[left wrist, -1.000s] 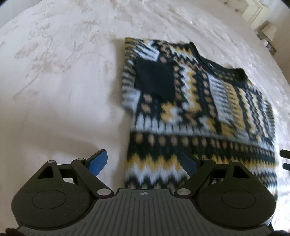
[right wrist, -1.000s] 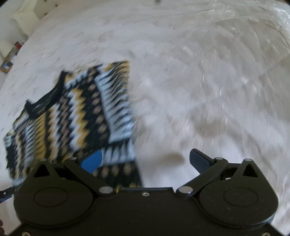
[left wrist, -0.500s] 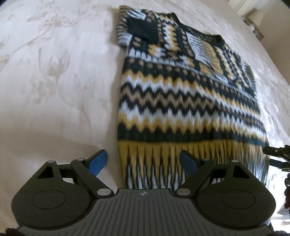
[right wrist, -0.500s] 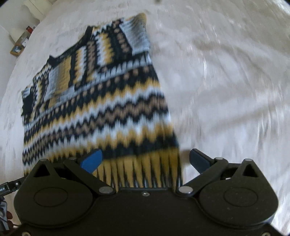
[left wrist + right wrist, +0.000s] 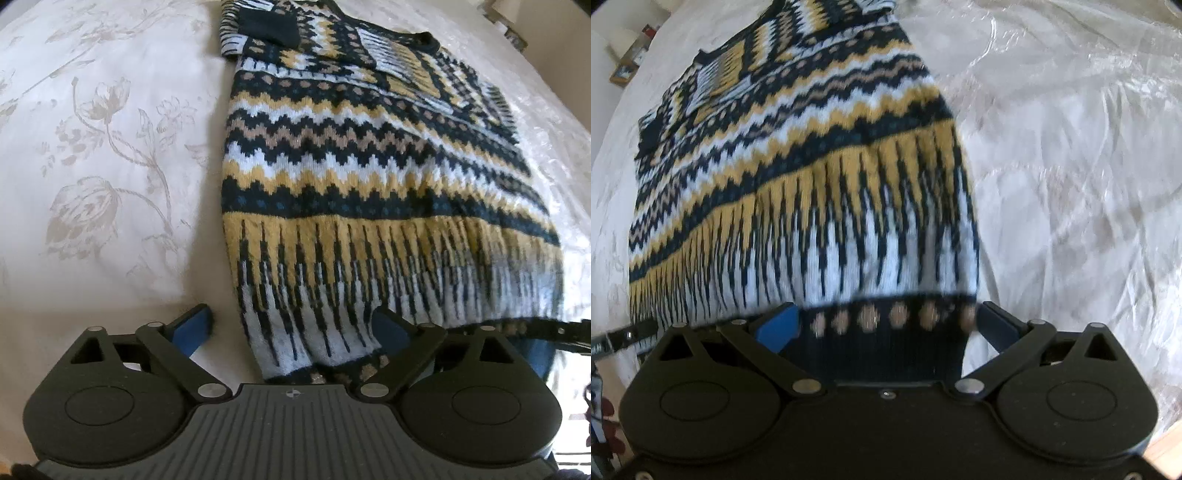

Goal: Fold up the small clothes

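Change of view: a second ago both cameras looked at the upper half of the knitted sweater (image 5: 369, 177); both pairs of tongs have since drawn back along it, and its bottom hem (image 5: 886, 332) now fills the near edge of each view.
Meaning for the task: judged from this, the sleeves lie already folded in over the chest, and the hem is being approached for the lengthwise fold.
Sweater, place: flat on the bed, neckline far from the cameras, hem nearest.
Left tongs (image 5: 295, 325): spread and widening further; the sweater's left hem corner lies between the blue pads, which do not press on it.
Right tongs (image 5: 886, 325): spread wide; the dark dotted hem band sits between the pads, the outer pad just beside the sweater's right edge, no pinch visible.
Edges: both side edges run straight; the hem is slightly rumpled at the left corner.
Open room: floral bedspread (image 5: 103, 147) bare to the left; clear plastic sheet (image 5: 1071, 147), wrinkled, bare to the right.
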Action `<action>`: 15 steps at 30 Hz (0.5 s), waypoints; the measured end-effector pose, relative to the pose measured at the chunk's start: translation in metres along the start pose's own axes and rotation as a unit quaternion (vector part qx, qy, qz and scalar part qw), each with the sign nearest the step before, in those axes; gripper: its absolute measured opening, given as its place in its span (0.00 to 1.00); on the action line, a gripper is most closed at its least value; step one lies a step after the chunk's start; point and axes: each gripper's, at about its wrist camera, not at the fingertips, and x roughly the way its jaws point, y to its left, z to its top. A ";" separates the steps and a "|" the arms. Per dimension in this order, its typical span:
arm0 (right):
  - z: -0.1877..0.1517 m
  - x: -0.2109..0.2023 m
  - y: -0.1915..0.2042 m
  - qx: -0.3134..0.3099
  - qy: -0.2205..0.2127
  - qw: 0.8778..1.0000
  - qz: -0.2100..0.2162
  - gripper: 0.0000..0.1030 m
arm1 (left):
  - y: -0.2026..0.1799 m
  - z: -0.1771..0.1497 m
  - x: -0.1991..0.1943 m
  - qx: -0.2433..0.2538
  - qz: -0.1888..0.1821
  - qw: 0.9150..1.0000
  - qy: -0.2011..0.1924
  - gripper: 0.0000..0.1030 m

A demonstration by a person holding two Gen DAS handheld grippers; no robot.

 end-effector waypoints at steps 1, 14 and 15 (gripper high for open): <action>-0.002 0.001 -0.001 -0.002 0.000 1.000 0.002 1.00 | -0.003 -0.001 0.001 0.008 0.007 1.000 -0.001 0.92; -0.016 0.006 -0.005 -0.062 -0.018 0.998 0.023 1.00 | -0.028 -0.008 0.019 0.045 0.074 0.996 -0.020 1.00; -0.018 0.005 -0.007 -0.065 -0.022 0.997 0.026 1.00 | -0.030 -0.010 0.019 0.048 0.079 0.995 -0.025 1.00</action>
